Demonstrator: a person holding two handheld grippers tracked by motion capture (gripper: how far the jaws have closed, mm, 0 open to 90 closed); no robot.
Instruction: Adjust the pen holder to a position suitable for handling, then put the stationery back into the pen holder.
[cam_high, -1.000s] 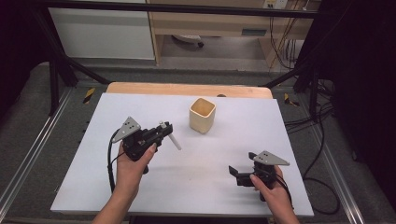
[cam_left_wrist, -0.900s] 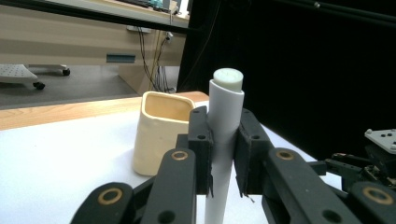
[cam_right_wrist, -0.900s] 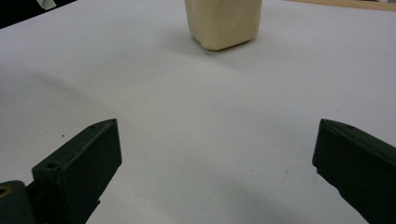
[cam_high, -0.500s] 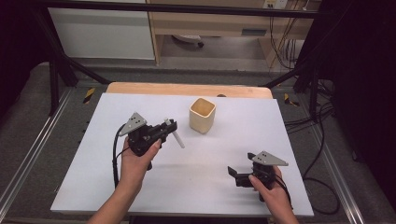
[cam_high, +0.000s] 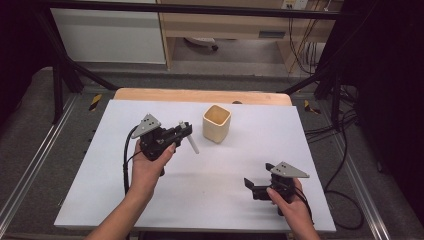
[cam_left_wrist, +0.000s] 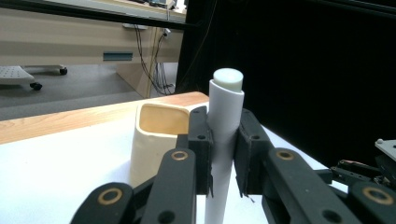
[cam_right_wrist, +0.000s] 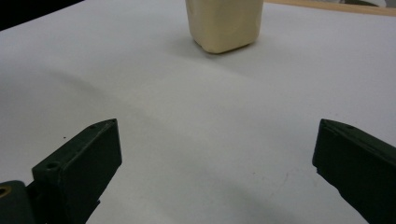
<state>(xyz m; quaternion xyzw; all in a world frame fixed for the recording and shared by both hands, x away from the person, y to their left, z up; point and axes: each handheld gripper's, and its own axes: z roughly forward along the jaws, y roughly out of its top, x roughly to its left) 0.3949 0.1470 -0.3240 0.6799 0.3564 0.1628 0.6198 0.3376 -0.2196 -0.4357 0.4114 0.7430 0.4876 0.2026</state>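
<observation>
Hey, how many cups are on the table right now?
1. The cream square cup stands upright near the far middle of the white table, just right of the white tube clamped in the left gripper. None looks hidden.

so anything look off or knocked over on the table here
Nothing stands out. The cream cup stands upright on the white table, unspilled. The left hand-held gripper clamps a white tube cleanly, and the right hand-held gripper sits open and empty.

1. White surface (cam_high: 210, 200): lies under both grippers.
2. Wooden edge strip (cam_high: 150, 95): borders the surface's far side, beyond the grippers.
3. Cabinet (cam_high: 107, 35): stands on the floor, far beyond the left gripper.
4. Cables (cam_high: 345, 150): trail outboard of the right gripper.
</observation>
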